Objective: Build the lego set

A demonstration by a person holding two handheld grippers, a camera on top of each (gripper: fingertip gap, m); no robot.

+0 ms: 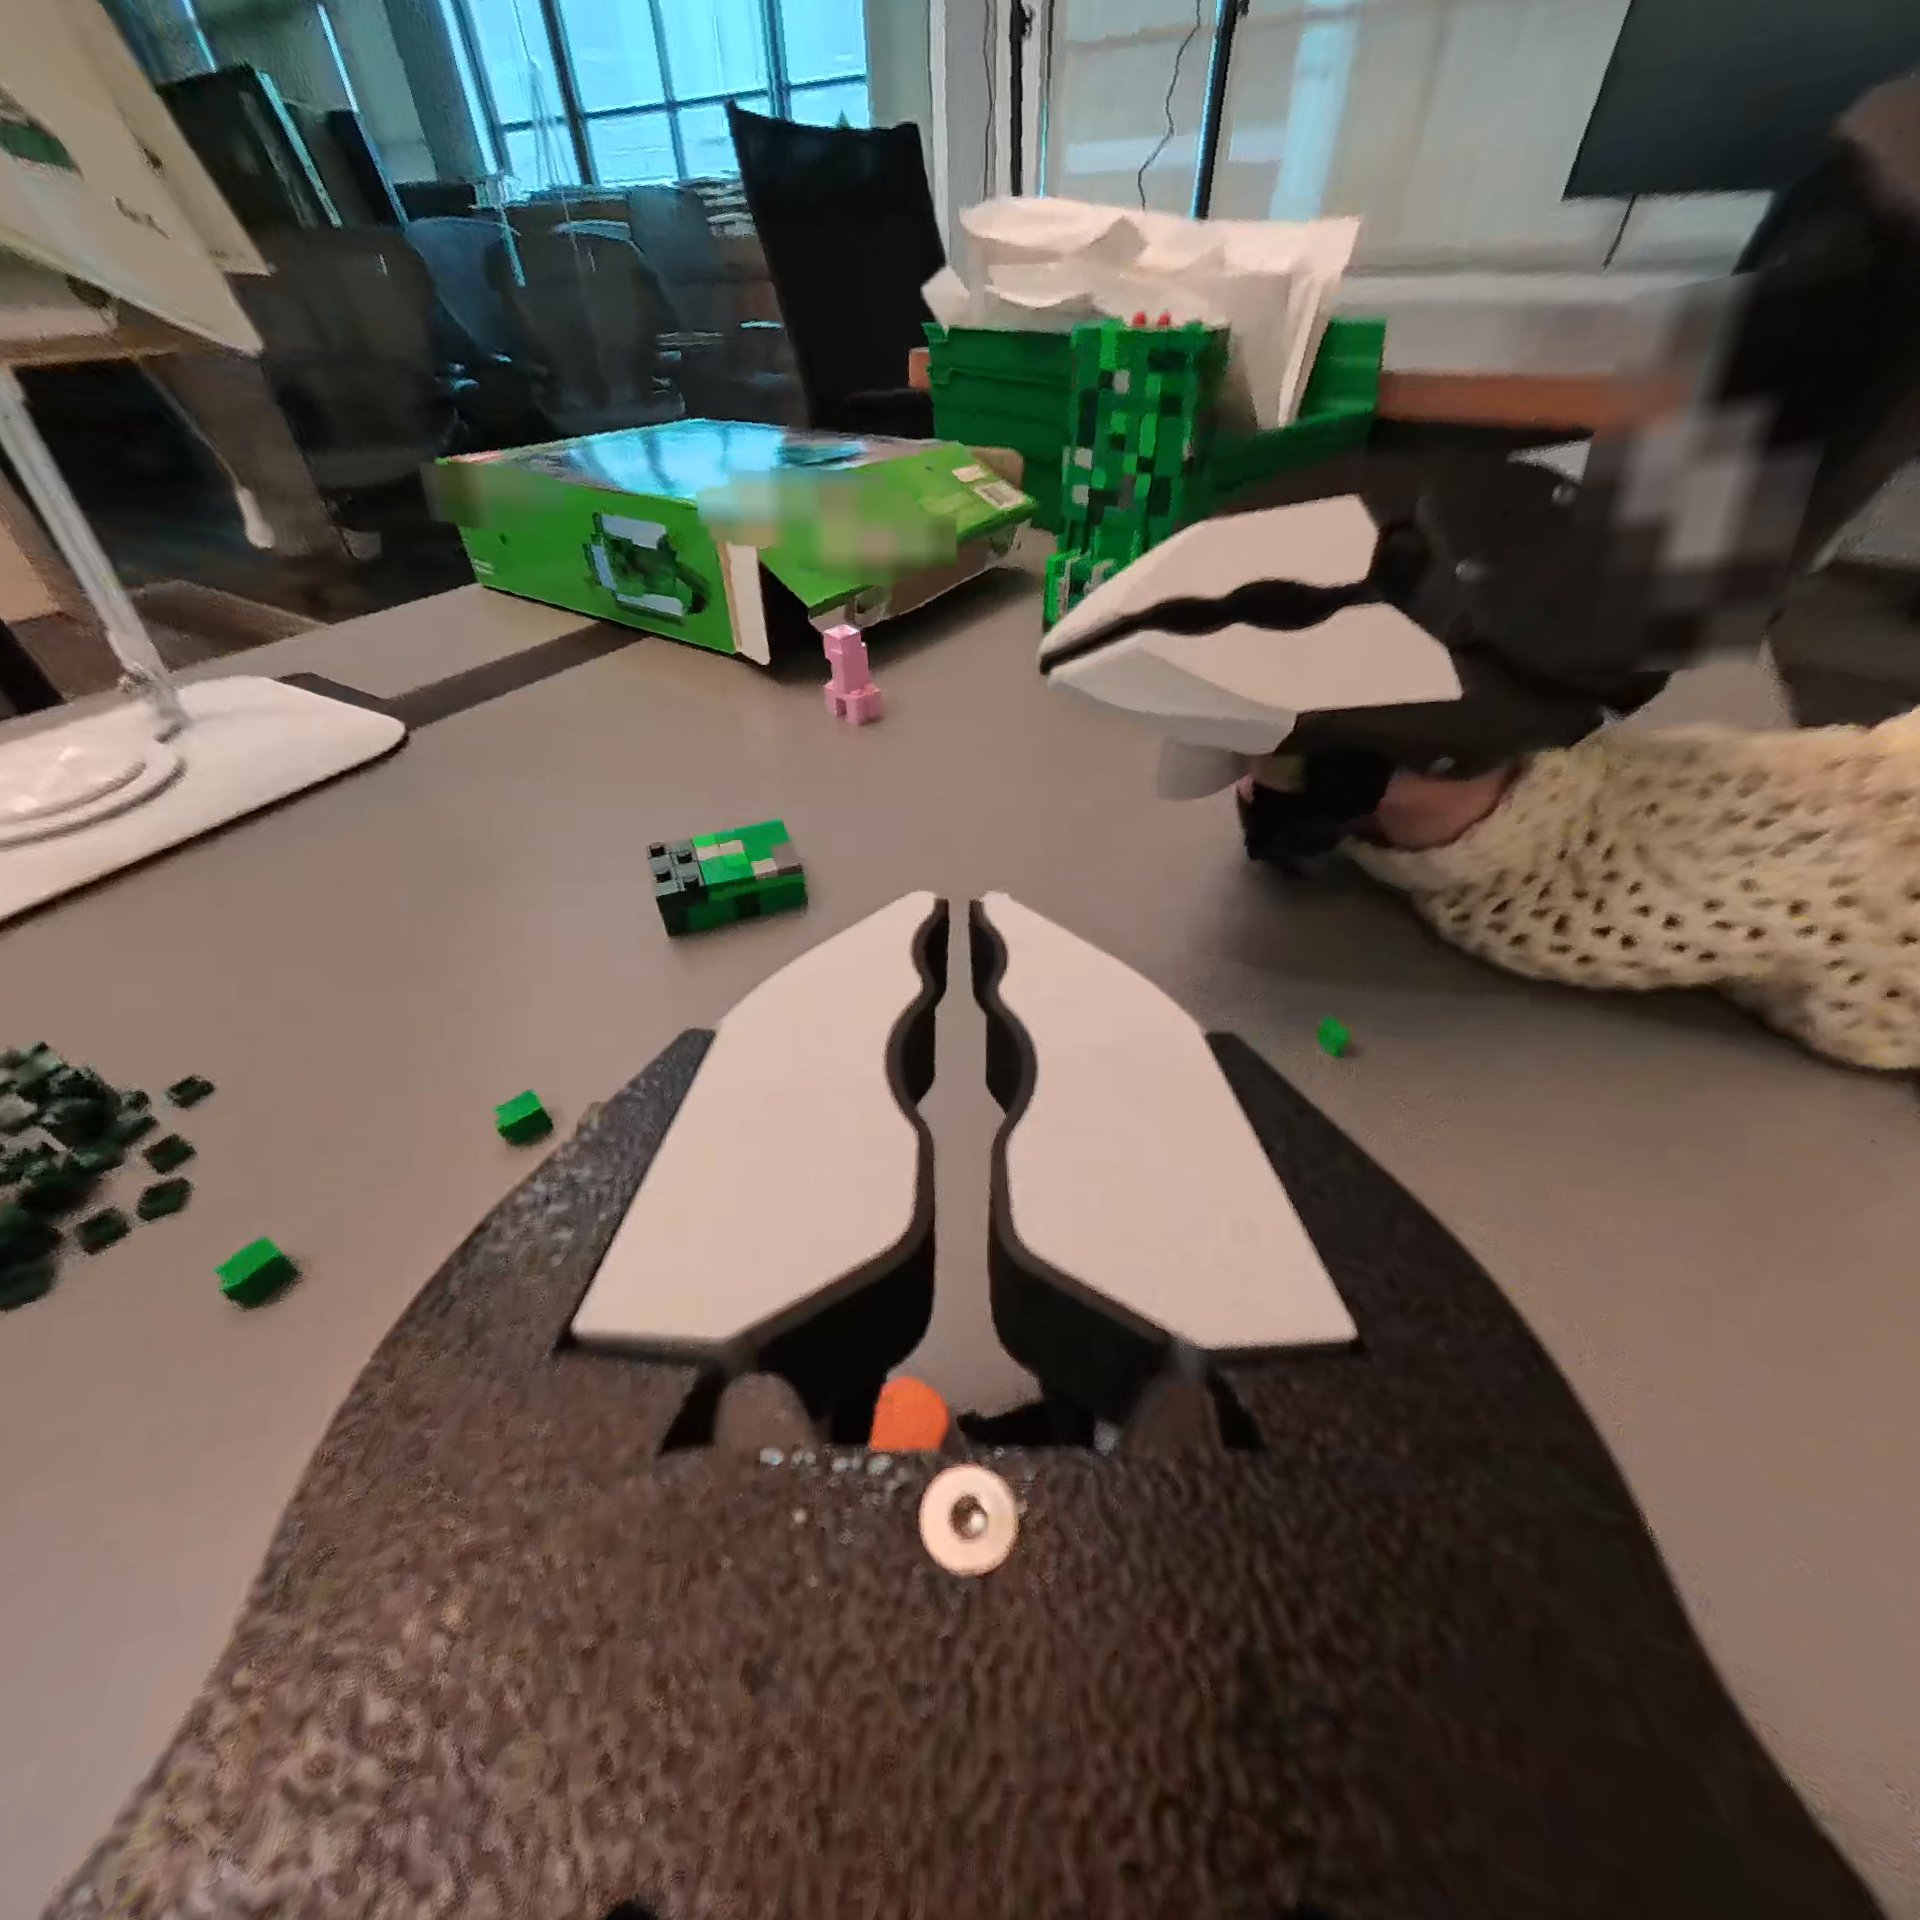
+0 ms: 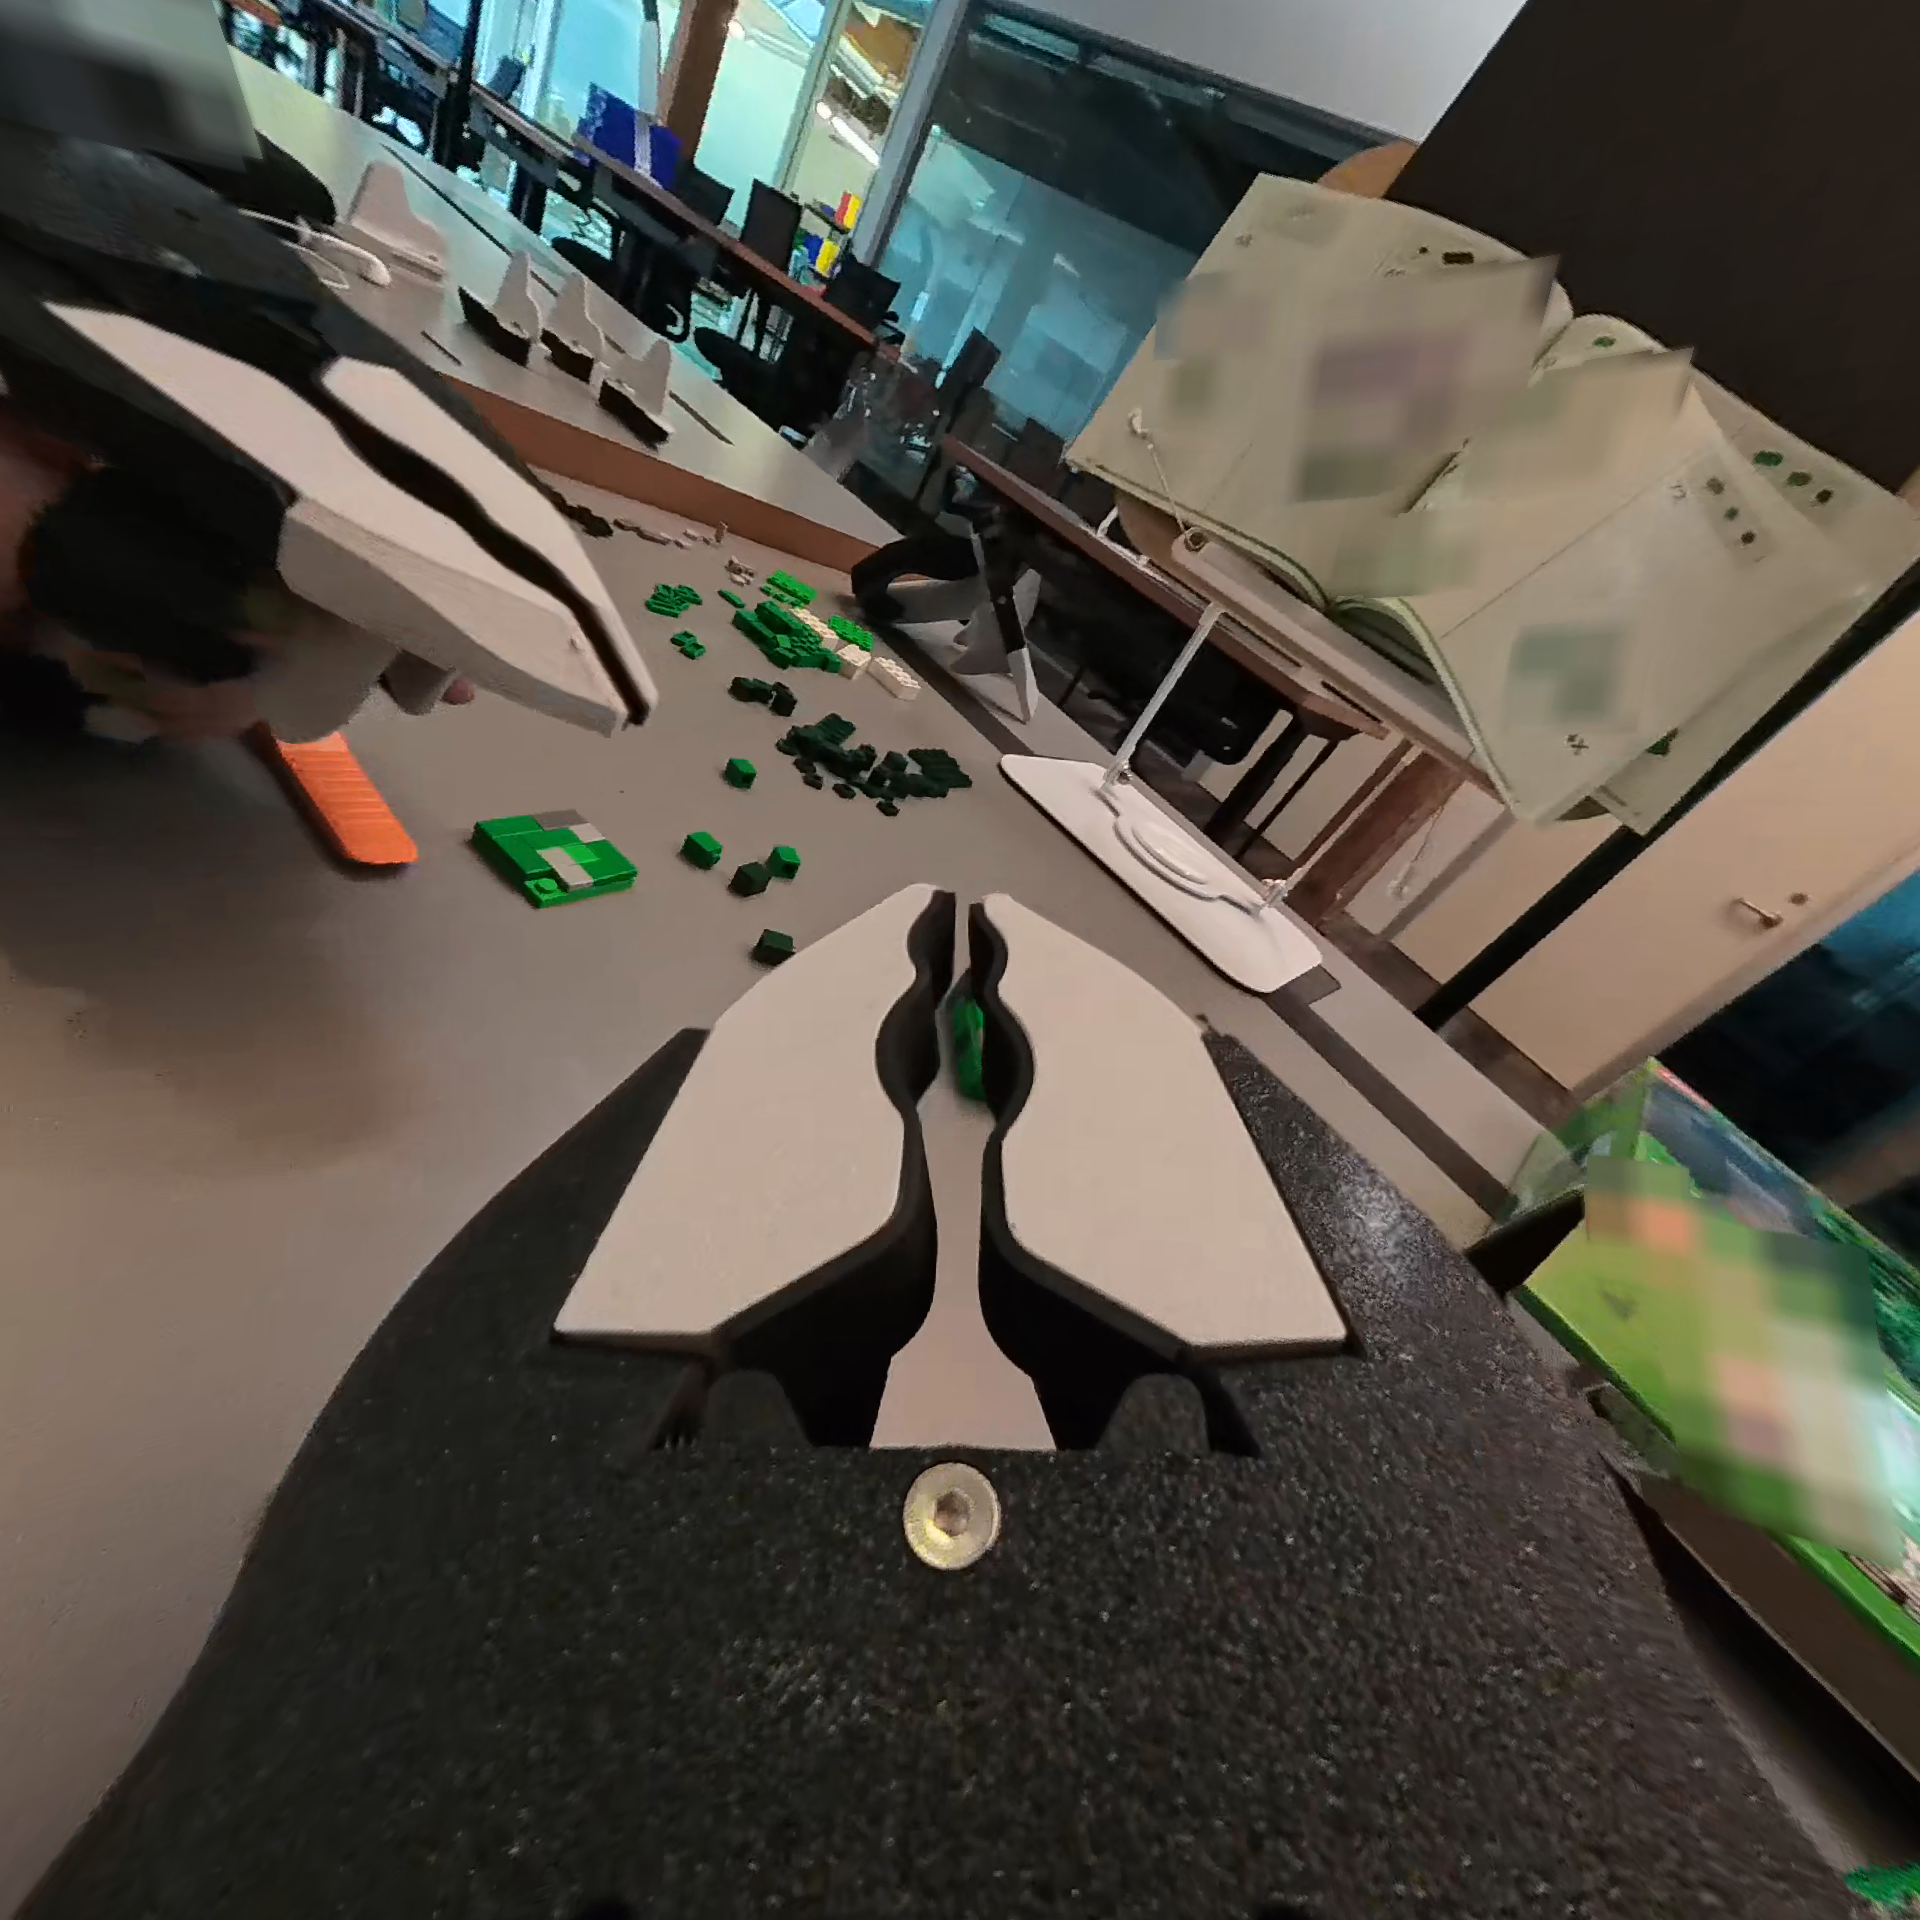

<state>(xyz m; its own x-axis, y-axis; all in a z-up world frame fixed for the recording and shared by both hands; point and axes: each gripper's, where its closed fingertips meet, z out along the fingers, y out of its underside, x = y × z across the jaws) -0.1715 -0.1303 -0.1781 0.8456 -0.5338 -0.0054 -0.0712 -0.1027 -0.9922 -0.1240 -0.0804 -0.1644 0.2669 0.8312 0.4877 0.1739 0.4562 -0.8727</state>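
Note:
My left gripper (image 1: pixel 958 906) is shut and empty, low over the grey table (image 1: pixel 1039 790). A small green, grey and black brick assembly (image 1: pixel 727 875) lies just ahead and left of its tips. It also shows in the right wrist view (image 2: pixel 556 857). My right gripper (image 2: pixel 961 906) is shut on a small green brick (image 2: pixel 968 1039), pinched on edge between the fingers. From the left wrist view the right gripper (image 1: pixel 1049 657) hovers above the table to the right. From the right wrist view the left gripper (image 2: pixel 625 709) hangs at the upper left, jaws closed.
Loose green bricks (image 2: pixel 701 847) and piles of dark green (image 2: pixel 873 769) and bright green pieces (image 2: pixel 790 623) lie on the table. An orange brick separator (image 2: pixel 348 805), a booklet (image 2: pixel 1455 499) on a white stand (image 2: pixel 1164 862), a green box (image 1: pixel 727 520), a tall green model (image 1: pixel 1132 447) and a pink figure (image 1: pixel 852 677) are around. The left gripper's tips are roughly 8 cm from the right gripper's. The left gripper is farther from the pink figure (image 1: pixel 852 677), some 25 cm, than the right, some 20 cm.

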